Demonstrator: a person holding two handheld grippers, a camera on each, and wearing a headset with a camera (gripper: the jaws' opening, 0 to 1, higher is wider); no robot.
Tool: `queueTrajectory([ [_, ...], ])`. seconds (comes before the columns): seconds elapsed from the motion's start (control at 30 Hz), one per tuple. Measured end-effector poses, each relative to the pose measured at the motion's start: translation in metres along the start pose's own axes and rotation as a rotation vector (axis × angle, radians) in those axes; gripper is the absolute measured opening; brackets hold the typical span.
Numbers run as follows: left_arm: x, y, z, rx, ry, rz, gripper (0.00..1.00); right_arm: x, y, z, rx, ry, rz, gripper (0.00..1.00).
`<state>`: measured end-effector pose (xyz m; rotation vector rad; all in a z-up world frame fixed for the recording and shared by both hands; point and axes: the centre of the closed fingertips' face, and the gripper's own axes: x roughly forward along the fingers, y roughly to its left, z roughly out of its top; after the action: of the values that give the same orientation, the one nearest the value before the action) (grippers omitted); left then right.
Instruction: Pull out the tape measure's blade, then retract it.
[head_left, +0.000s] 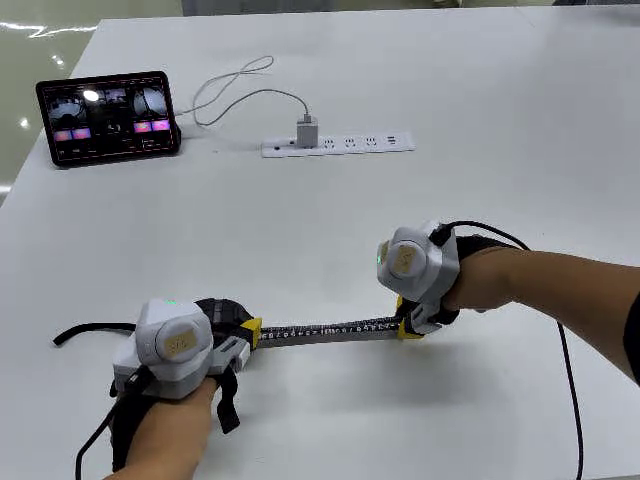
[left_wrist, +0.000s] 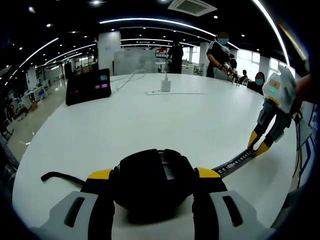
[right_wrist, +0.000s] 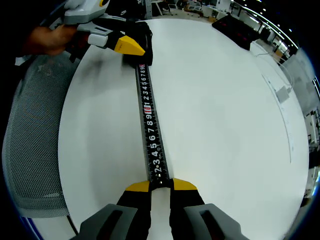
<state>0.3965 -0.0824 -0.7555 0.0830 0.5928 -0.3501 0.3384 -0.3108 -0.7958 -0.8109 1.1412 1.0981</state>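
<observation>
On the white table (head_left: 450, 90), near its front edge, sits the black tape measure case (head_left: 222, 312). The left gripper (left_wrist: 154, 174) has its jaws set wide around the case, with a yellow tip on each flank pressing against it. The blade (head_left: 325, 329) is drawn out of the case and lies flat along the tabletop, with the printed numbers facing up and running past ten in the right gripper view. At the far end of the blade from the case, the right gripper (right_wrist: 161, 185) has its jaws narrowed onto the blade tip and pinches it between its yellow pads.

A black strap (head_left: 90, 330) trails from the case on the side away from the blade.

Well beyond the case, toward the far side of the table:
- a tablet (head_left: 108, 117), propped up with its screen lit
- a white power strip (head_left: 345, 145)
- a charger (head_left: 306, 131) plugged into the strip, with a cable (head_left: 230, 90) looping from it toward the tablet

A grey mesh chair (right_wrist: 35, 140) stands off the table edge, beside the case.
</observation>
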Motion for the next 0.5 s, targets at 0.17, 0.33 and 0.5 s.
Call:
queueTrajectory([
  [0.17,-0.0001,-0.0001,-0.0001,-0.001,0.0,0.001,0.59,0.0005,-0.0006,0.0013,-0.002,0.003,0.004,0.09],
  [0.33,0.0,-0.0001,-0.0002,-0.001,-0.001,0.001,0.59,0.0011,-0.0005,0.0026,-0.014,0.004,0.004,0.09],
  [0.5,-0.0001,-0.0001,-0.0001,0.0,-0.001,0.0,0.59,0.0014,0.0,0.004,0.005,0.0,-0.001,0.09],
])
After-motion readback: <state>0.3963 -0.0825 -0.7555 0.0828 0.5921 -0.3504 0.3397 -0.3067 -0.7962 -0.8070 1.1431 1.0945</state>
